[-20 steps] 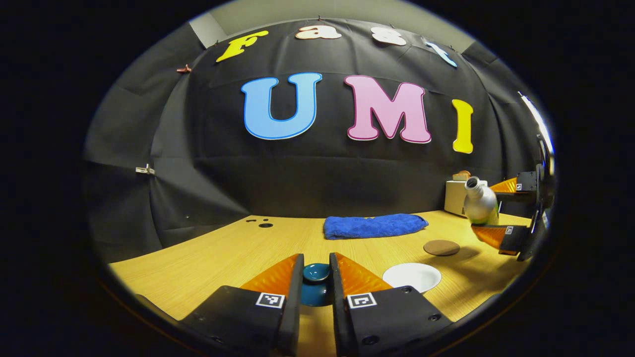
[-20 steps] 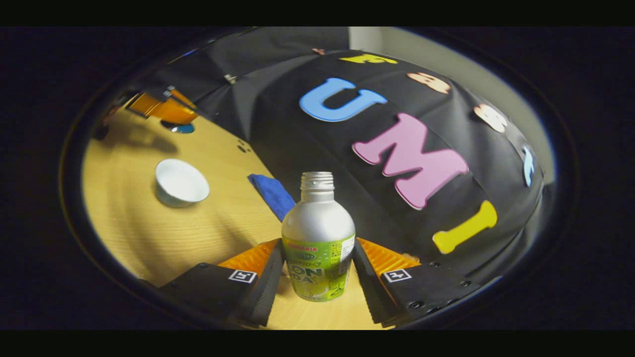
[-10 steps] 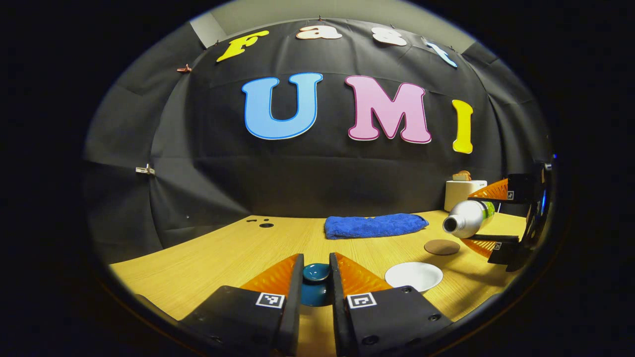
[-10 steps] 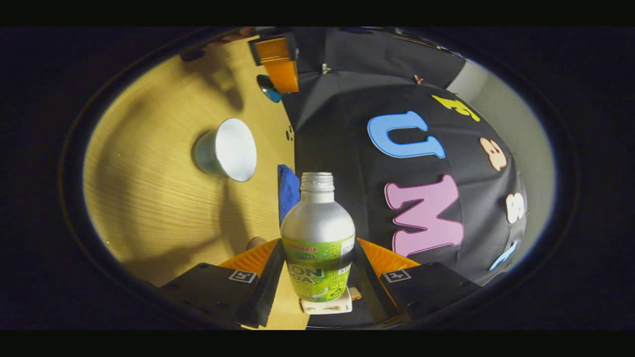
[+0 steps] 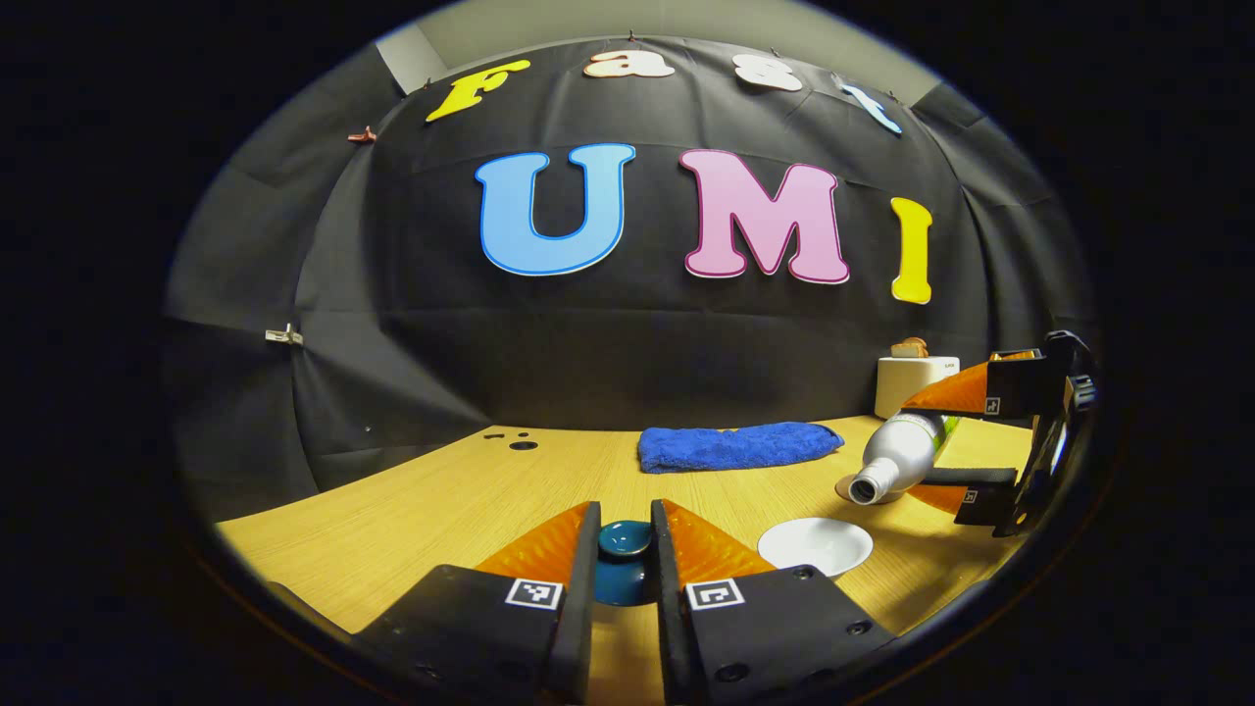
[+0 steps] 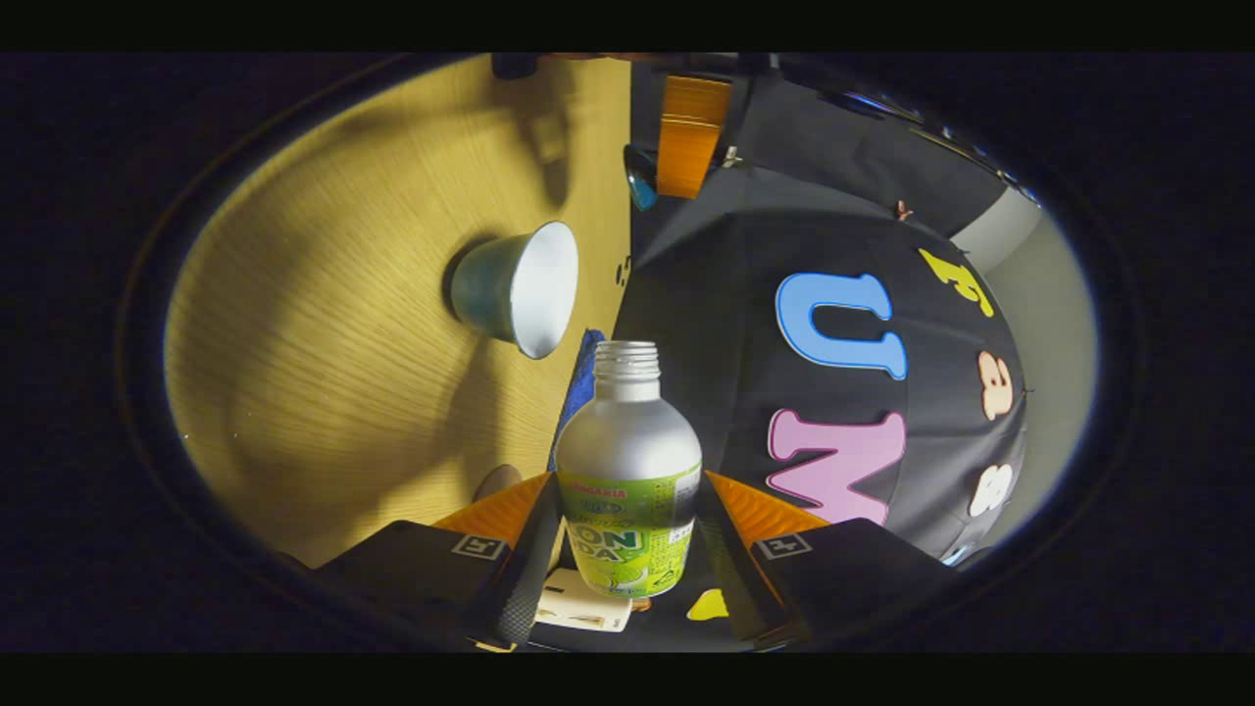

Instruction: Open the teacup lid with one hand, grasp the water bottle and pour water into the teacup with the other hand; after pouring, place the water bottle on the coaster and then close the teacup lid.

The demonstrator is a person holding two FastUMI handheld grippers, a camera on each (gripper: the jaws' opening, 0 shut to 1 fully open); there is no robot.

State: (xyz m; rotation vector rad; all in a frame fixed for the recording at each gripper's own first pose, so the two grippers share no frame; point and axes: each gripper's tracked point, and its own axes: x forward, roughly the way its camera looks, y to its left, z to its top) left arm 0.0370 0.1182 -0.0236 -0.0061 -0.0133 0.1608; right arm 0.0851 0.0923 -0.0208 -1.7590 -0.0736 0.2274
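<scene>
L gripper (image 5: 626, 559) is sitting low over the table (image 5: 441, 500), fingers pinching the dark teal lid (image 5: 625, 538) by its knob — lid is being held just off to the left of the cup (image 5: 815, 545), clear of it.

Cup is standing open on the table, white inside, teal-grey outside in the right gripper view (image 6: 515, 287). Can't tell if any water is in it.

R gripper (image 6: 627, 549) is clamping the bottle (image 6: 627, 480) across its green-labelled lower body, both fingers pressing on it. Bottle has a silver upper half, threaded neck, no cap on. In the left gripper view the bottle (image 5: 897, 453) is tipping past level w/ mouth pointing down-left, toward the cup — mouth is near the cup's far right rim, above it, not touching. No stream visible.

Brown coaster (image 5: 845, 486) is lying behind the cup, mostly hidden by the bottle's mouth.

Blue towel (image 5: 737, 446) is lying folded toward the back of the table, well apart from the cup. White box (image 5: 907, 380) w/ something small on top is sitting at back right, near the wall.
</scene>
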